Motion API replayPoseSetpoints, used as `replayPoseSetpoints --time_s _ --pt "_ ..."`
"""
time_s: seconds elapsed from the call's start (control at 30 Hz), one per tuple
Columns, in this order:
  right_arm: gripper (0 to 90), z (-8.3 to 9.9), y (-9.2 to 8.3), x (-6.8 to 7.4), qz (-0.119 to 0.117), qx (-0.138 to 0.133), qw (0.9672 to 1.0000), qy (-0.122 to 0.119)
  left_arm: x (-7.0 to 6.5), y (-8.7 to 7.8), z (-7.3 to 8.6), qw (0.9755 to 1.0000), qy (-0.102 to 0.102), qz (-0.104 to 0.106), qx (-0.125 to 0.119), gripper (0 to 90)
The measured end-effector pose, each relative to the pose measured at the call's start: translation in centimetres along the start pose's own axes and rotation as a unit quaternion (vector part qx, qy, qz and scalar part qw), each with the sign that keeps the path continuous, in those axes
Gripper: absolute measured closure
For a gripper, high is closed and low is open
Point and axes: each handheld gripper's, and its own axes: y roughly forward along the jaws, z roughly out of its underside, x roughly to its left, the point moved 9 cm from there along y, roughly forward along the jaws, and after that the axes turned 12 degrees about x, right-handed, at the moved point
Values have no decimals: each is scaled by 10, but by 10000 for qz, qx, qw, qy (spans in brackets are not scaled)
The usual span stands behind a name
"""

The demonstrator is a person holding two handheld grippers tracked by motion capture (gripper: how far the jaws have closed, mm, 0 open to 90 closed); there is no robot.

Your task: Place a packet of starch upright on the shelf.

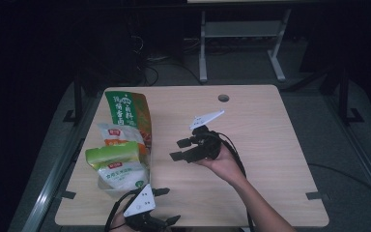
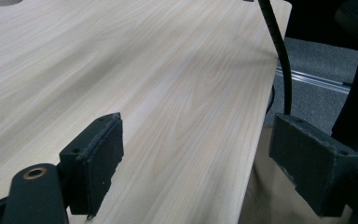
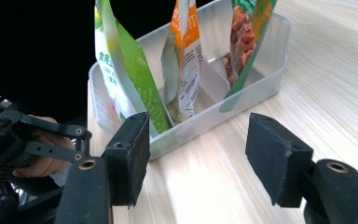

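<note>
Your clear plastic bin [image 3: 261, 70] sat at the table's [image 1: 270, 159] left edge, holding 3 upright pouches: a green-and-white one [image 3: 121, 70] nearest, an orange-and-white one [image 3: 186, 60] in the middle, a green-and-red one [image 1: 128, 113] farthest. Your right gripper [image 1: 182, 149] faced it, jaws spread, nothing between. Your left gripper [image 1: 166, 205] hung at the near edge, spread and empty. Bare wood lay right. Pouch print was unreadable.
</note>
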Motion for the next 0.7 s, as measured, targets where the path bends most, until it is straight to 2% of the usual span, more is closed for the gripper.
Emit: replayPoseSetpoints --time_s 0.7 --pt "358 23 -21 -18 239 -13 9993 281 2 -2 0 10000 -40 -20 -43 174"
